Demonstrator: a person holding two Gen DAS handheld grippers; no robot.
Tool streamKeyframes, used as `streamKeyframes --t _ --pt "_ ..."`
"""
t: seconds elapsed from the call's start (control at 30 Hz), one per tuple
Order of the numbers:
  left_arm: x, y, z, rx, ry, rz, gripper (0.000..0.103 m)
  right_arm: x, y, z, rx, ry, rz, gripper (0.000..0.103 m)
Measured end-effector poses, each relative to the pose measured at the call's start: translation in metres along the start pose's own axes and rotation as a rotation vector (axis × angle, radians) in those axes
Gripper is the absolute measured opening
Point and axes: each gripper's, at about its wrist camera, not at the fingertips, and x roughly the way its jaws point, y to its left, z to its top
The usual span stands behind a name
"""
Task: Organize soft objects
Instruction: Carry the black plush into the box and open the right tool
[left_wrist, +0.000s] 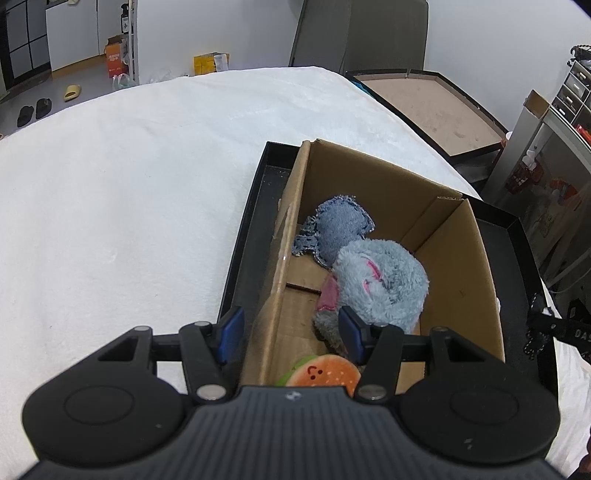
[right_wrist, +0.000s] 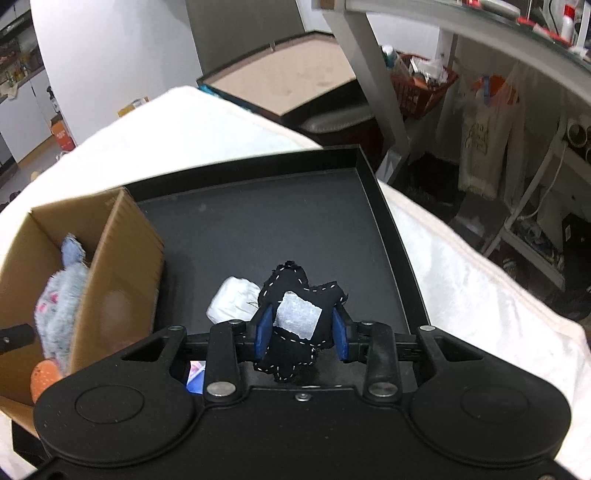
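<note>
The left gripper (left_wrist: 291, 334) is spread, with one finger on each side of the left wall of the cardboard box (left_wrist: 476, 280), and it pinches nothing. In the box lie a denim piece (left_wrist: 338, 230), a fluffy blue plush (left_wrist: 384, 288) and a burger toy (left_wrist: 325, 373). The box stands at the left edge of the black tray (right_wrist: 384, 206). The right gripper (right_wrist: 302, 334) pinches a black stitched toy (right_wrist: 295, 291), above the tray floor. A white pouch (right_wrist: 232, 304) lies just left of it.
</note>
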Motion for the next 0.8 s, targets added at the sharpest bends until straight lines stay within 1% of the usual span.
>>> streamKeyframes --t 0.3,0.43,0.63,0.73,0.8 --pt "-0.006 0.010 0.002 -0.033 -0.009 -0.020 0.055 -0.026 0.025 0.011 -0.057 -0.056 0.013 0.034" --pt "-0.005 0.016 0.002 -0.047 -0.007 -0.015 0.055 -0.034 0.036 0.015 -0.080 -0.073 0.022 0.034" --pt "-0.006 0.023 0.002 -0.067 -0.010 -0.029 0.055 -0.046 0.058 0.019 -0.118 -0.095 0.039 0.034" --pt "-0.005 0.026 0.001 -0.081 -0.006 -0.042 0.054 -0.050 0.070 0.022 -0.137 -0.107 0.050 0.034" --pt "-0.003 0.028 0.000 -0.087 0.003 -0.049 0.051 -0.053 0.077 0.024 -0.150 -0.115 0.062 0.034"
